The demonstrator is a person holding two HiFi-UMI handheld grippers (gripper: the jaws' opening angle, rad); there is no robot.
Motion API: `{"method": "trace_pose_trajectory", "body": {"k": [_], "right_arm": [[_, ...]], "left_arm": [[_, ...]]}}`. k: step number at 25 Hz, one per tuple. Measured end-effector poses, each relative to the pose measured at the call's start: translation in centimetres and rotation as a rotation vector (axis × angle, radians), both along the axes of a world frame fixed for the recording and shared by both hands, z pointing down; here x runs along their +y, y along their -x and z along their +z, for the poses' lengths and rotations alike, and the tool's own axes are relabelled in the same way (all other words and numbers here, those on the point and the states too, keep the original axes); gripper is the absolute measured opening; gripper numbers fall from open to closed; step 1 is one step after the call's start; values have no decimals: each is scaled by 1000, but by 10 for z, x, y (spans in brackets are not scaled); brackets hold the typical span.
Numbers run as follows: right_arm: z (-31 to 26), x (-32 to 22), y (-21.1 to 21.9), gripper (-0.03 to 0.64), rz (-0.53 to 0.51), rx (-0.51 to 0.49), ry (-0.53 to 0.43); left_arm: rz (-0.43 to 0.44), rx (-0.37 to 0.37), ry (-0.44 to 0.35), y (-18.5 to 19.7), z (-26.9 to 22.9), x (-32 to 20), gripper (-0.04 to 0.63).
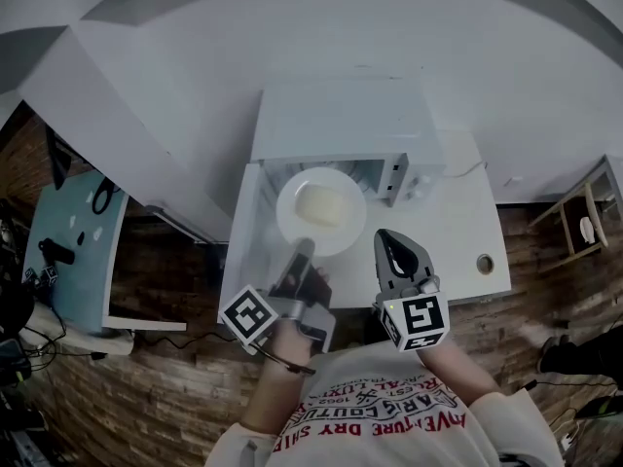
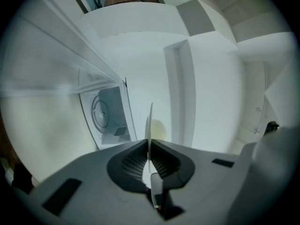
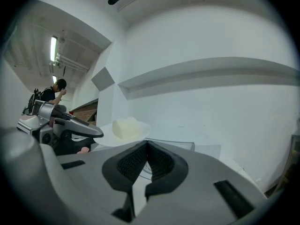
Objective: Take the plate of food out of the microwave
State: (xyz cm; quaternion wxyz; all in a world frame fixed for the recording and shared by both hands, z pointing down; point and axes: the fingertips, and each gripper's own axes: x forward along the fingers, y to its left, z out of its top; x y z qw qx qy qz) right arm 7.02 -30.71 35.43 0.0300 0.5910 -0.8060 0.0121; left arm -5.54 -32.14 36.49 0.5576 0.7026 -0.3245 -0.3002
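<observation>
Nearest in the head view, the left gripper pinches the near rim of the plate. The plate carries pale food and hangs before the open microwave, seemingly out of its cavity. The left gripper view shows the plate edge-on between the pads, reaching straight ahead. The right gripper view shows the right gripper pressed together and empty, with the plate just to its left.

A white table has a round hole near its right front corner; a teal board sits well to its left (over brown plank-patterned floor); a small wooden rack stands right.
</observation>
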Motion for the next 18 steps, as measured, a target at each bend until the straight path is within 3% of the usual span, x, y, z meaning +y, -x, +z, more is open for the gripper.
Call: {"method": "trace_pose_trajectory", "body": {"k": [9,18], "right_arm": [[-4,3,0,12,-4,20,-4],[-1,3,3,12,-18,36,11]], "left_arm": [[-17,-30,14,4,3,-2,17],[-18,-13,48,2,9,-3,17]]}}
